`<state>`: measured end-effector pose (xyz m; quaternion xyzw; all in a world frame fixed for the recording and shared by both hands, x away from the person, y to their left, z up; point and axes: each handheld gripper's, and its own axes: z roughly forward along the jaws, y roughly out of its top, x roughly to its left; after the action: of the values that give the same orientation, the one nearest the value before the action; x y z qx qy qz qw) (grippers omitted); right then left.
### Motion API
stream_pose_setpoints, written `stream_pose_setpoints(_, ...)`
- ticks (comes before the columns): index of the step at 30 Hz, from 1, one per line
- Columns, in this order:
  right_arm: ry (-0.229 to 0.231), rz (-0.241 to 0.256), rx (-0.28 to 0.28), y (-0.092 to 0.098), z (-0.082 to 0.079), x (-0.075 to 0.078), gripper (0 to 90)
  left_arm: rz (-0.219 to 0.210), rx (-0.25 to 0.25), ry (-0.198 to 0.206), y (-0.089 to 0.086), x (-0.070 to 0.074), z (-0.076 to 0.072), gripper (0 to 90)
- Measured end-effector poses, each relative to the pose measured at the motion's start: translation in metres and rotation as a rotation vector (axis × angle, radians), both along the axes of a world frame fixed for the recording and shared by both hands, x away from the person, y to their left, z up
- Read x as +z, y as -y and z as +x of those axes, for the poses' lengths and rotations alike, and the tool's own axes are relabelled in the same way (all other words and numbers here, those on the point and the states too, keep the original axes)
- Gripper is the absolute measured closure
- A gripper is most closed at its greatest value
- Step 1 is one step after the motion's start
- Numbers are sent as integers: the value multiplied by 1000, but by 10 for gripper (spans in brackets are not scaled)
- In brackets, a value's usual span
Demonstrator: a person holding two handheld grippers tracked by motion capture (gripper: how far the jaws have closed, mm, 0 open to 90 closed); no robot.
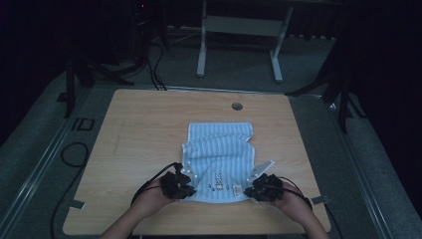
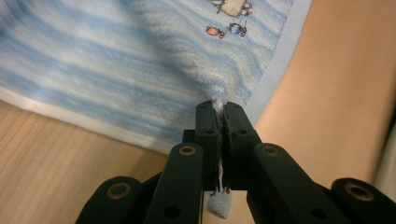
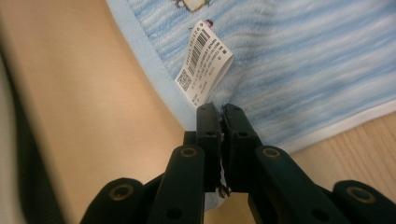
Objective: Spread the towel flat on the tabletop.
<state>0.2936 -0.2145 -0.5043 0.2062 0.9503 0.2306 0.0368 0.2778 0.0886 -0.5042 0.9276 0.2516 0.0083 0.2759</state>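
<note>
A light blue striped towel lies rumpled on the wooden table, its far part folded over. My left gripper is shut on the towel's near left corner; in the left gripper view the jaws pinch a ridge of the towel at the left gripper, with small embroidered figures beyond. My right gripper is shut on the near right corner. In the right gripper view the right gripper clamps the towel just beside a white barcode label.
A round cable hole sits near the table's far edge. Bare wood lies to the left and right of the towel. A white desk frame stands on the floor beyond, and black cables run left of the table.
</note>
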Motion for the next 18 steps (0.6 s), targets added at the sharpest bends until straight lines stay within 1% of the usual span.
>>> stream_pose_setpoints(2,8,37,0,8,-12,12,862,-15,-24,-1,-2,10,-12,855)
stream_pose_setpoints(4,23,61,-4,15,-25,23,861,-33,-46,-20,-2,15,-24,853)
stream_pose_setpoints(5,24,76,-7,19,-32,27,861,-39,-60,-39,-1,15,-29,852)
stream_pose_setpoints(6,18,86,-6,22,-39,31,861,-36,-78,-53,0,15,-34,848)
stream_pose_setpoints(7,19,91,-3,25,-46,33,861,-36,-84,-52,2,15,-39,845)
stream_pose_setpoints(8,19,86,4,27,-52,34,860,-34,-95,-66,3,14,-43,844)
stream_pose_setpoints(9,10,77,11,28,-58,35,860,-39,-117,-91,4,13,-47,842)
stream_pose_setpoints(11,-9,84,13,31,-69,34,859,-26,-156,-125,7,11,-56,838)
stream_pose_setpoints(12,-37,84,15,31,-73,32,852,-46,-185,-176,8,9,-60,837)
stream_pose_setpoints(13,-69,72,26,31,-78,29,829,-69,-211,-227,9,6,-63,822)
stream_pose_setpoints(14,-90,64,46,31,-83,26,776,-77,-230,-261,10,4,-66,783)
stream_pose_setpoints(15,-98,64,51,32,-86,25,737,-78,-250,-276,11,4,-69,739)
stream_pose_setpoints(16,-93,71,32,37,-86,26,724,-84,-261,-273,11,5,-70,696)
stream_pose_setpoints(17,-93,71,32,37,-86,26,724,-85,-256,-263,10,7,-68,696)
stream_pose_setpoints(18,-70,76,13,39,-83,29,724,-83,-238,-246,9,9,-65,696)
